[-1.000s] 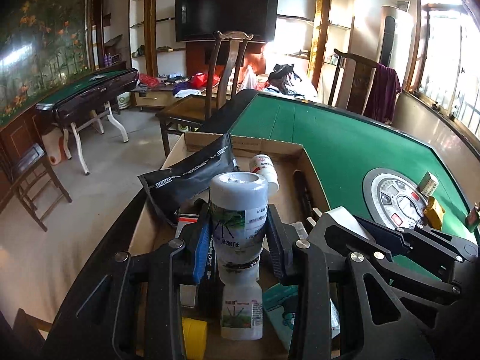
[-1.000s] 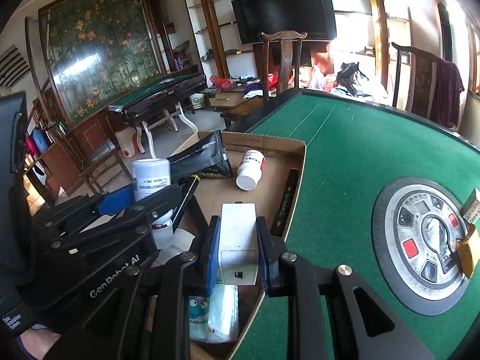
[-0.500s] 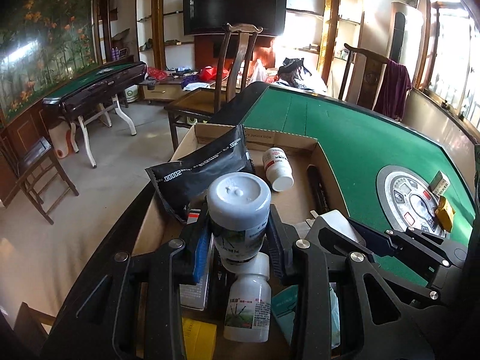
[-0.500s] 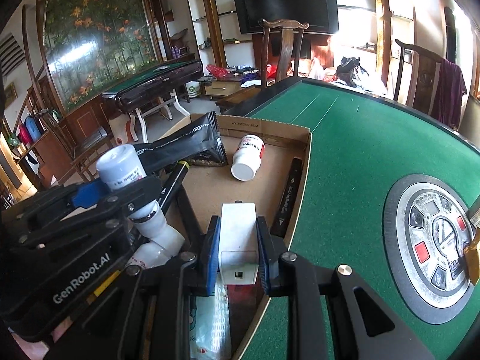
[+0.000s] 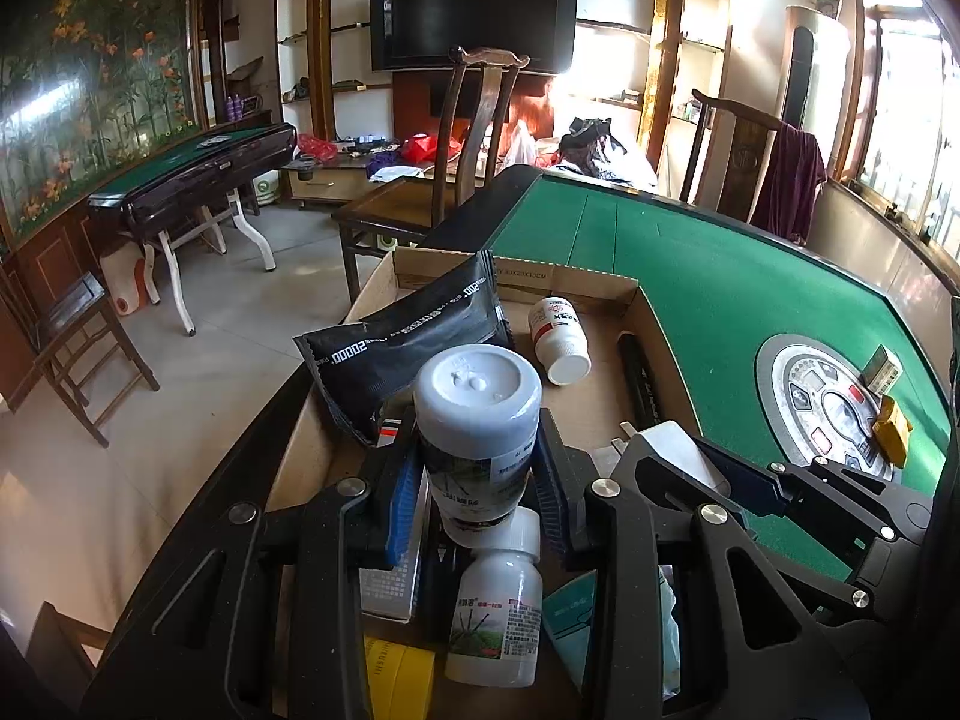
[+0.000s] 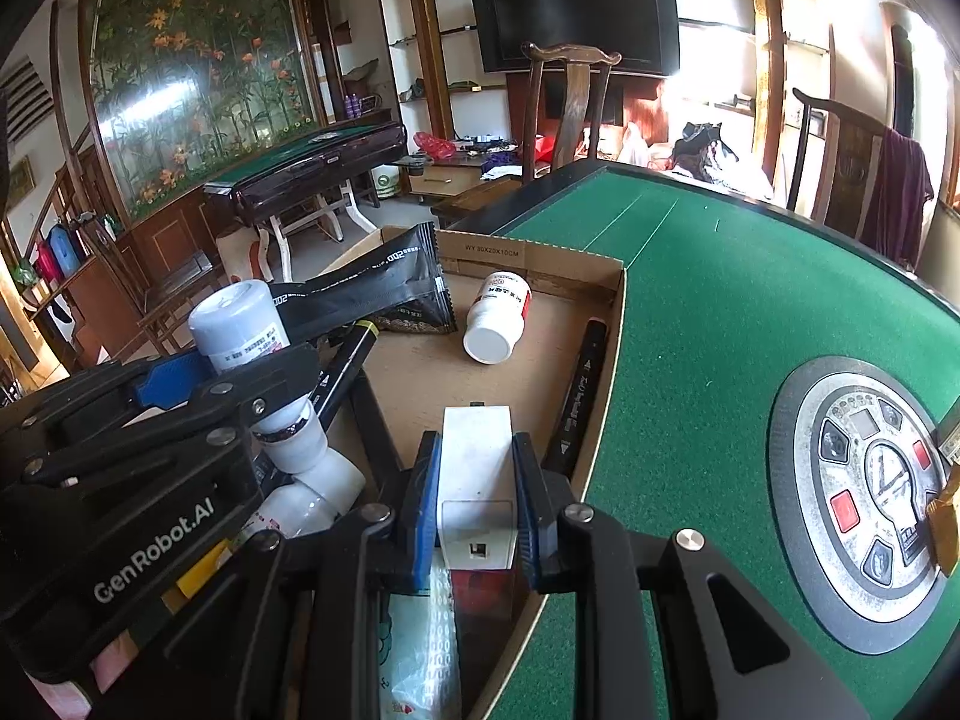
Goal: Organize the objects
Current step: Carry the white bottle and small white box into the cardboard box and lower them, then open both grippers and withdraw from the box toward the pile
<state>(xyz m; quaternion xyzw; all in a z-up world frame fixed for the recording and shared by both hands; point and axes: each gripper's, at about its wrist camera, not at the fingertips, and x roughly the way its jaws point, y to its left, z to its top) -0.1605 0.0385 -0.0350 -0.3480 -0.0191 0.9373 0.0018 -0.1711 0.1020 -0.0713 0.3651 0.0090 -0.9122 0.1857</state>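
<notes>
Cardboard is filling the lower half of the left wrist view: a shallow brown cardboard box point(image 5: 651, 324) is sitting at the edge of a green felt game table point(image 5: 720, 294). The left gripper point(image 5: 477, 498) is clenching a white plastic bottle with a grey-white cap and green label point(image 5: 477, 420), its blue pads pressing on the bottle's sides and holding it tilted above the box. Just below it, a smaller white bottle with a green plant label point(image 5: 501, 606) is lying in the box. A black foil pouch with white print point(image 5: 402, 348) is leaning across the far left of the box, a white pill bottle with a red-striped label point(image 5: 558, 339) is lying on its side beside it, and a black marker point(image 5: 639, 378) is resting along the right wall.

From the right wrist view, the right gripper point(image 6: 477, 501) is gripping a white rectangular plug-like block point(image 6: 477, 474) between its blue pads, over the near end of the box. The left gripper is showing at the left, carrying its capped bottle. The round grey control panel with red buttons point(image 6: 864, 492) is lying set into the felt, well apart from the box.
</notes>
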